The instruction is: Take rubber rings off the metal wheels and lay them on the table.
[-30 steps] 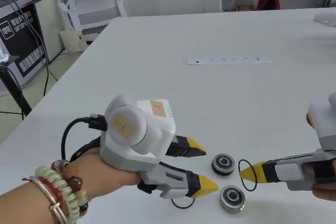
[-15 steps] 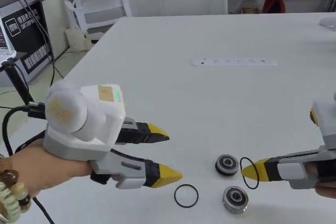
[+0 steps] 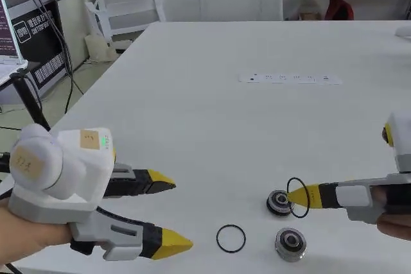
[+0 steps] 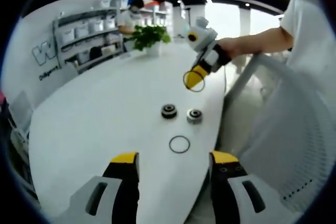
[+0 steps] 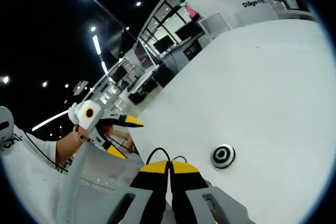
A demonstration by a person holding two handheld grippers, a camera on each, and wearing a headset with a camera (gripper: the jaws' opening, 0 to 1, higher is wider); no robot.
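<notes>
While the R gripper [image 3: 290, 194] hovers just above the table [image 3: 212, 126], its jaws are pinched tight on a thin black ring [image 3: 297, 197]. The ring hangs upright off the yellow tips, clear of the tabletop. In head view that ring overlaps wheel A [image 3: 279, 202] right behind it; can't tell if they touch. Just beside A, nearer the person, wheel B [image 3: 290, 244] lies flat, hub up. Both wheels look like bare metal w/ dark centres; can't tell if either carries a ring. A 2nd ring [image 3: 231, 238] lies flat on the table, left of wheel B and apart from it. The L gripper [image 3: 182, 215] is at lower left, jaws spread wide w/ nothing btwn them. Its tips point toward the 2nd ring but are well short of it. In L gripper view the 2nd ring sits ahead btwn the two tips, both wheels beyond it. In R gripper view the jaws are flat together, the ring's loop pokes up behind the tips, and one wheel sits on the table to the right. A power strip [image 3: 290, 79] lies mid-table, well apart from the work.
</notes>
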